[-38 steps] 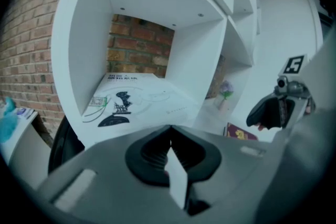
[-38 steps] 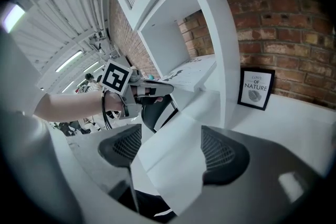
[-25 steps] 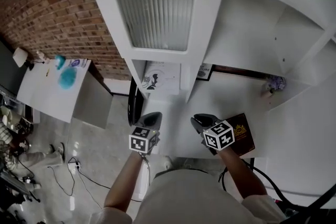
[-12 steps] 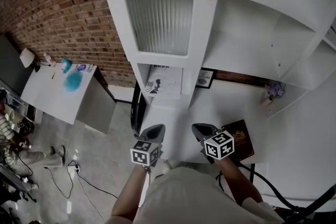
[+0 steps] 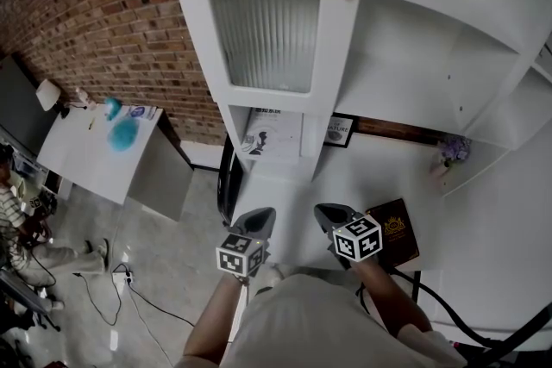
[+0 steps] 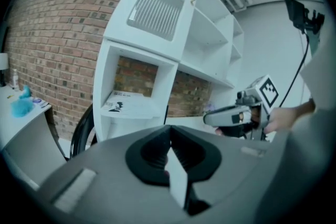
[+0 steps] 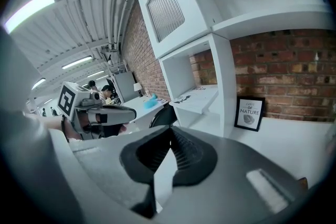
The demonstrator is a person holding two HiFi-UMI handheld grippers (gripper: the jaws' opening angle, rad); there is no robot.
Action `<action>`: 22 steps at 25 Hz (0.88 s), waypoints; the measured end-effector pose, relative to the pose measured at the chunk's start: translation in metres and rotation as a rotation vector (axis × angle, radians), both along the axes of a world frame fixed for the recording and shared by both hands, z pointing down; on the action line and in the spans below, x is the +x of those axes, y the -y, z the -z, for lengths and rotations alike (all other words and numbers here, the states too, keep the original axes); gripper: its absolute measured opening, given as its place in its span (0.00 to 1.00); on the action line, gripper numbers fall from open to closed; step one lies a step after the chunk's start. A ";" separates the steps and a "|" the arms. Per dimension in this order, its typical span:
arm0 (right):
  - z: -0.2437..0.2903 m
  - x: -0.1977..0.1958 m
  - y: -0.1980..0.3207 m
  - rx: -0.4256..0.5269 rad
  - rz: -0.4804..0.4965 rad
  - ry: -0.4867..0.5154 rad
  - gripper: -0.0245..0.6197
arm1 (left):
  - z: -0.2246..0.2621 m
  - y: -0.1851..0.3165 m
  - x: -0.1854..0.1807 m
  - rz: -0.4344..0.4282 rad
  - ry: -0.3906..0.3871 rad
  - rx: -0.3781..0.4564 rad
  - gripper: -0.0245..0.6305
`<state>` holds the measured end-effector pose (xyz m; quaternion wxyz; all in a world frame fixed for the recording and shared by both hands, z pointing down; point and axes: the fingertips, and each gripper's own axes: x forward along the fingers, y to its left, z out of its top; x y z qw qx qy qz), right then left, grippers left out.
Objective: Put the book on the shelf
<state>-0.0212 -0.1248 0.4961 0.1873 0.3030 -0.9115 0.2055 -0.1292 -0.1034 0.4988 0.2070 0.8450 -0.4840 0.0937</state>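
L tongs (image 5: 257, 218): clenched, empty | R tongs (image 5: 328, 213): clenched, empty | book (image 5: 398, 230): flat on counter (image 5: 379, 172), front edge, beside R tongs

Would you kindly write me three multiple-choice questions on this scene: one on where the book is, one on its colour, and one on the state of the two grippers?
1. Where does the book lie?
A. In the cubby under the glass door
B. On the white counter beside the right gripper
C. On the desk at the left

2. What colour is the book's cover?
A. Dark brown with a gold emblem
B. Bright blue
C. White

3. How do the fingers of the left gripper and the right gripper stand?
A. Both wide open
B. Right shut on the book
C. Both shut on nothing

Answers:
1 B: the head view shows it flat on the counter by that gripper.
2 A: the cover is dark with a gold mark.
3 C: each gripper view shows its fingers together with nothing between them.
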 end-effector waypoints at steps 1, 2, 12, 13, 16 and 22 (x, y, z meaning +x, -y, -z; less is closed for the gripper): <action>-0.001 0.000 -0.001 -0.002 0.001 -0.001 0.04 | -0.001 0.000 0.001 -0.001 0.003 -0.004 0.05; -0.001 0.000 -0.002 -0.004 0.002 -0.002 0.04 | -0.002 -0.001 0.001 -0.002 0.003 -0.010 0.05; -0.018 0.007 -0.010 -0.039 -0.057 -0.021 0.04 | -0.022 -0.010 0.005 -0.060 0.028 -0.060 0.05; -0.021 0.009 -0.010 -0.044 -0.069 -0.023 0.04 | -0.024 -0.010 0.006 -0.070 0.032 -0.063 0.05; -0.028 0.017 -0.012 -0.056 -0.111 -0.029 0.04 | -0.033 -0.010 0.011 -0.105 0.035 -0.078 0.05; -0.050 0.052 -0.023 -0.080 -0.222 -0.069 0.04 | -0.051 -0.005 0.029 -0.148 0.036 -0.095 0.05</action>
